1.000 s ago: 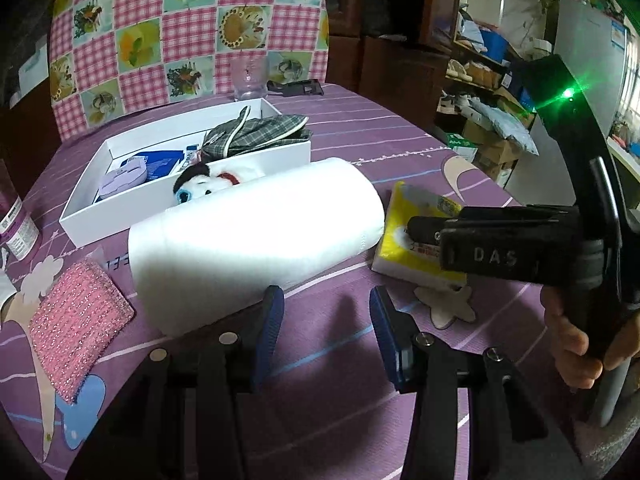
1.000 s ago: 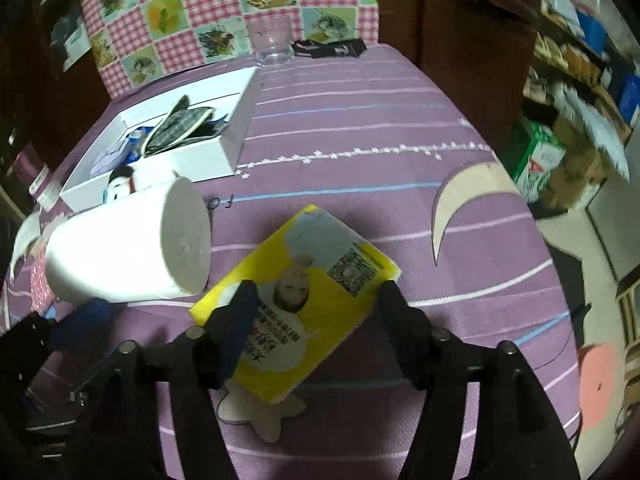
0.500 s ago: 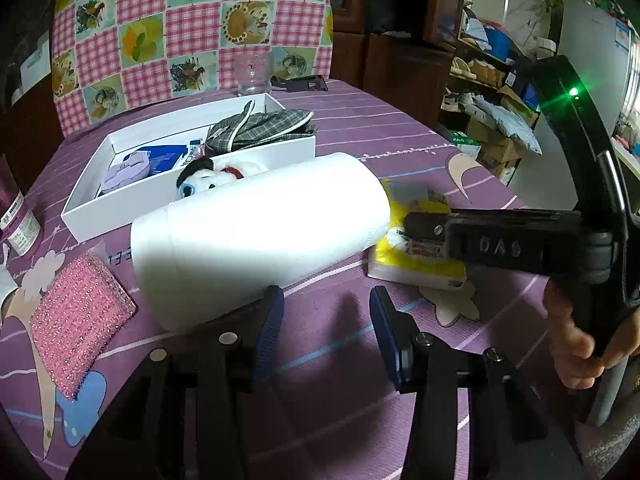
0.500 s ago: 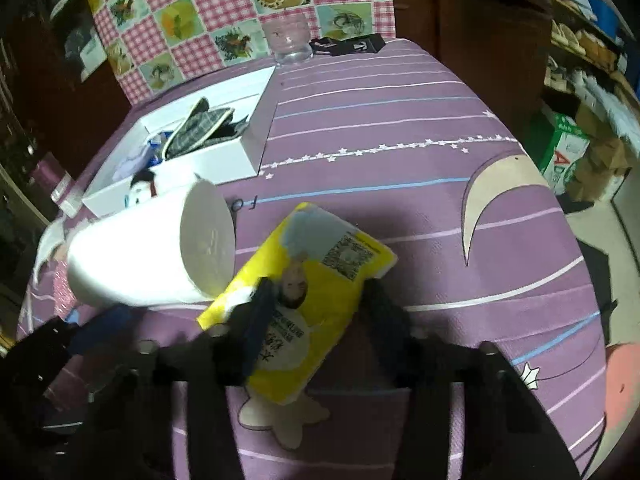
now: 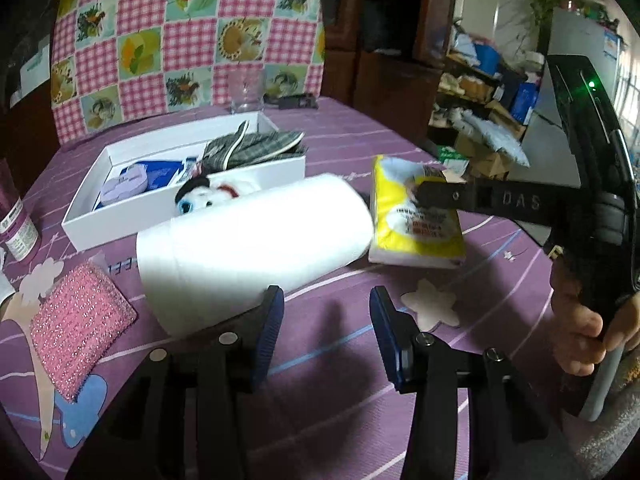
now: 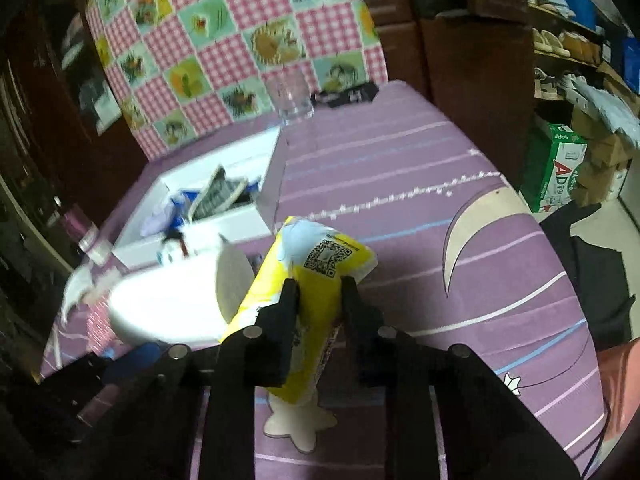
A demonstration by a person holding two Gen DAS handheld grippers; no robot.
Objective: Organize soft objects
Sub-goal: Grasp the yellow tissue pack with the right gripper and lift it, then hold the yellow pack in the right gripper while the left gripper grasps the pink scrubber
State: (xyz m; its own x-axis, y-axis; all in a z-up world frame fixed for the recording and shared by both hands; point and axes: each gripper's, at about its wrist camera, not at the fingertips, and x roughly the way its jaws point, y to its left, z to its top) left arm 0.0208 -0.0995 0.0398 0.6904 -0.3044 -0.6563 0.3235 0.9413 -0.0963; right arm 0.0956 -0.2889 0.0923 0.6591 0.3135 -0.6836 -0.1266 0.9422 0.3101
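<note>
The right gripper (image 6: 318, 294) is closing, its jaws squeezing the yellow tissue pack (image 6: 316, 276), which tilts up beside the white paper roll (image 5: 256, 240); the pack's near end is hidden behind the fingers. The left gripper (image 5: 324, 320) hovers partly open with nothing between its jaws, just short of the roll. Farther back, the white box (image 5: 86, 226) holds a plaid cloth (image 5: 256, 148), with blurred blue and lilac items inside. A plush toy (image 5: 208, 198) peeks out, half hidden by the roll. A pink scrubber (image 5: 78, 322) lies near left.
</note>
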